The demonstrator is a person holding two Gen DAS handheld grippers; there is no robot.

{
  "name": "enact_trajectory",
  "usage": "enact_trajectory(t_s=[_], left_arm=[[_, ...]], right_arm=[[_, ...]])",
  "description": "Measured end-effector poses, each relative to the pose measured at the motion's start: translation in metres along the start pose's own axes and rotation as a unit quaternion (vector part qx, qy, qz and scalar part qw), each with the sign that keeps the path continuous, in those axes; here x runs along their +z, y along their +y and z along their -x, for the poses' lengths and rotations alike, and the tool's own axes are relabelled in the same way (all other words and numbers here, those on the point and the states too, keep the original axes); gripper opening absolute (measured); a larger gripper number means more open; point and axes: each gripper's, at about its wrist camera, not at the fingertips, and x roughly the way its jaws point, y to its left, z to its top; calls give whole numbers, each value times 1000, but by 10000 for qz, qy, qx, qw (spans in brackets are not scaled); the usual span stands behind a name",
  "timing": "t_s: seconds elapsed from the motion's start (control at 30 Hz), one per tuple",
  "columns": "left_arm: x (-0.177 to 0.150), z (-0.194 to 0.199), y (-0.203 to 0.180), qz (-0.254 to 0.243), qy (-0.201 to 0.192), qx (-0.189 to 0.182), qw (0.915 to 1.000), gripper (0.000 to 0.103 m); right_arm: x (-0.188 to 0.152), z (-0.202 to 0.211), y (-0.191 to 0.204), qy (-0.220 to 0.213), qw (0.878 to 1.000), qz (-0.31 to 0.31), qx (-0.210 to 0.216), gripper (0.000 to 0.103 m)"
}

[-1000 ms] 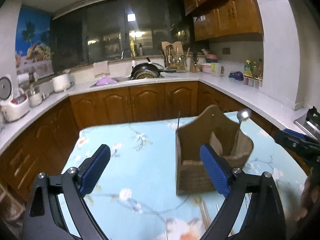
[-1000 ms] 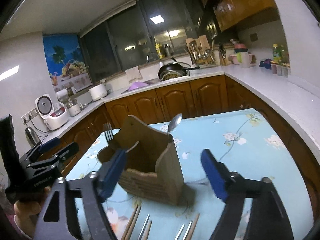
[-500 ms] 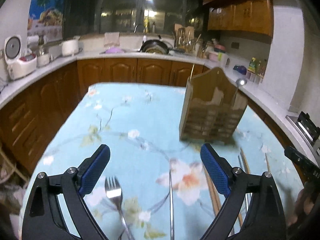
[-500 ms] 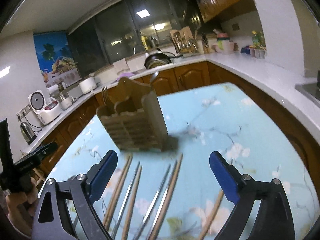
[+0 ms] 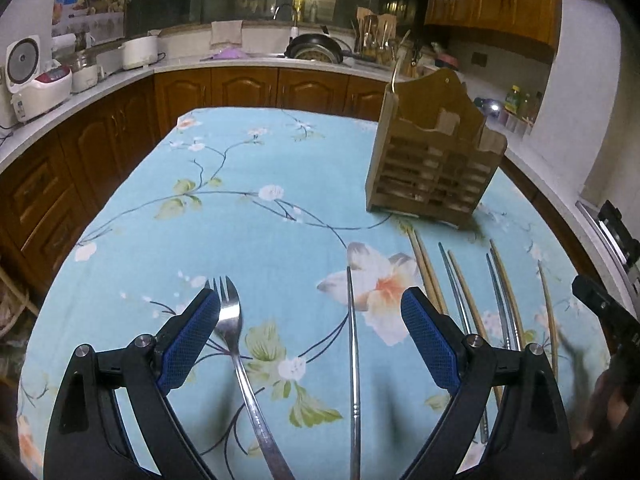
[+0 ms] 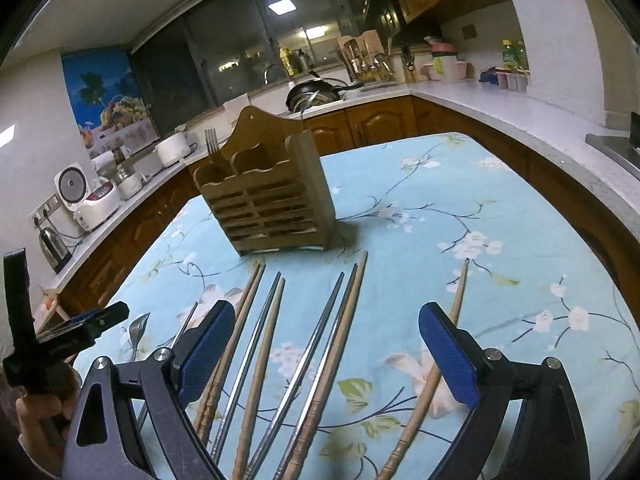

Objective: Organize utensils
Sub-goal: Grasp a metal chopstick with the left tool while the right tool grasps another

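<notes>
A wooden utensil holder (image 5: 434,160) (image 6: 272,196) stands on the floral tablecloth, with a fork (image 6: 212,146) upright in its left compartment. My left gripper (image 5: 310,336) is open above a steel fork (image 5: 236,344) and a single metal chopstick (image 5: 352,344) lying on the cloth. My right gripper (image 6: 326,350) is open over several wooden chopsticks (image 6: 340,344) and metal chopsticks (image 6: 256,340) fanned out before the holder. One wooden chopstick (image 6: 444,360) lies by its right finger. Nothing is held by either gripper.
The table (image 5: 248,216) carries a light-blue flowered cloth. Brown cabinets and a white counter wrap around it, holding a rice cooker (image 5: 28,80), a kettle (image 6: 54,246) and a pan (image 5: 316,46). A hand (image 6: 44,408) grips the left tool's handle.
Both grippers have dropped lower and pulled back from the holder, tilting down onto the table. The fork and the chopsticks now lie between their fingers. The right jaws stand a little wider.
</notes>
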Motion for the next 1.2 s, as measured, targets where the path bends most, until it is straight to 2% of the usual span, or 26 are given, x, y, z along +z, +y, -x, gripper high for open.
enact_trajectory(t_s=[0.53,0.57,0.7,0.73,0.83,0.93,1.03,1.1,1.17,1.2], left_arm=[[5,-23,-5,-96,368,-77,9992,94],[6,-25,-6,-113,388,-77,9992,93],[9,-33,-11,-222,506,-117,9984,89],[10,-36,-12,-268,567,-138,9979,85],[12,-45,-16,-362,724,-185,9965,74],[13,-57,-18,-404,880,-216,9951,70],[14,-68,-20,-440,1005,-265,9936,66],[14,-77,-23,-515,1114,-259,9921,61],[12,-86,-26,-590,1224,-246,9904,50],[12,-87,-30,-713,1150,-154,9907,50]], right_arm=[[9,-24,14,221,9996,195,54,92],[10,-28,16,250,9994,229,62,90],[13,-48,21,545,9980,309,71,60],[13,-55,22,644,9974,314,67,52],[14,-72,22,894,9955,293,66,41],[16,-88,21,1090,9936,287,-5,34],[15,-102,16,1267,9915,256,-118,32],[14,-112,12,1396,9897,211,-233,29],[14,-118,8,1444,9890,198,-265,26],[15,-120,8,1463,9884,235,-322,25]])
